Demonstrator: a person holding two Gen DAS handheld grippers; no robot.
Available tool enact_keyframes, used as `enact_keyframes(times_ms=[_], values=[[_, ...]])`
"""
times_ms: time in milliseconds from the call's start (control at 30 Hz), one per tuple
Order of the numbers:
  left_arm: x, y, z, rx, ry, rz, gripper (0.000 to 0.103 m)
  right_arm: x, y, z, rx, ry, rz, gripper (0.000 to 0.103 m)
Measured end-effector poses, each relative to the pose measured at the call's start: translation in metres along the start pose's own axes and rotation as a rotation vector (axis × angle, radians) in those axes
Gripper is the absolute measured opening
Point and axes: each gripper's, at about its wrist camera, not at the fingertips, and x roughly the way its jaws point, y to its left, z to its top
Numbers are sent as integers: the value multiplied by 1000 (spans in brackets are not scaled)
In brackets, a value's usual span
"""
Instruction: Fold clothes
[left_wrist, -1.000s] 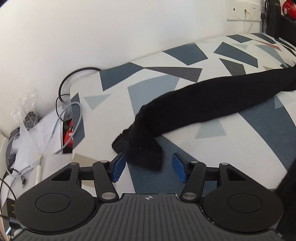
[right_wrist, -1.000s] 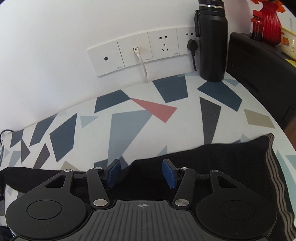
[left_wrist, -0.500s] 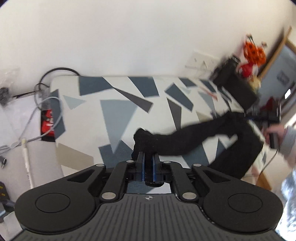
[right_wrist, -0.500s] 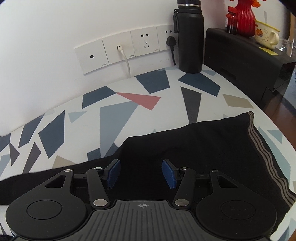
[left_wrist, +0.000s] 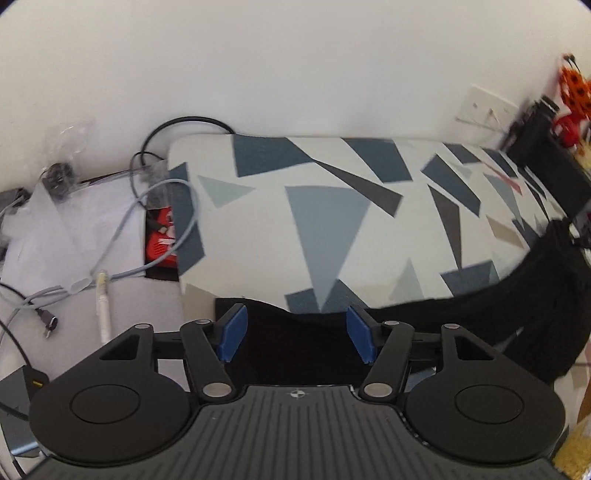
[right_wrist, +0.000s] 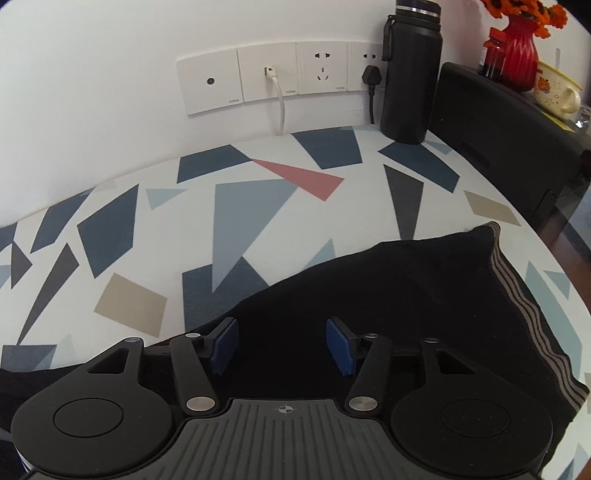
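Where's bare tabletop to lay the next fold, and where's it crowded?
Bare: the patterned tabletop between the black garment and the wall sockets. Crowded: the back right corner, with the black bottle and black box, and the cables off the left end.
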Motion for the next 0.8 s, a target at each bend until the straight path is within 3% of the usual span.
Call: enact_keyframes(times_ms=[133,233,333,500,633,767,800], values=[[17,-51,-9,200,80,-63,61,3,-5,-4,-42,6,-21,51],[35,-80,-16,259,153,-93,60,5,9,-9,-188,13,-4,53],[50,-86,-16,203,154,-86,60,11,30,-13,-313,23,31,59],[73,-81,-9,134,144,-26,63,44,50,-2,-342,74,49,59],[82,-66,3,32,81,38,64,72,39,23,-192,31,43,63],[81,-35,17,-186,-12,182,65,83,14,47,43,-65,-41,61],[77,-30,19,-206,-12,173,65,80,8,49,78,-83,-42,61]])
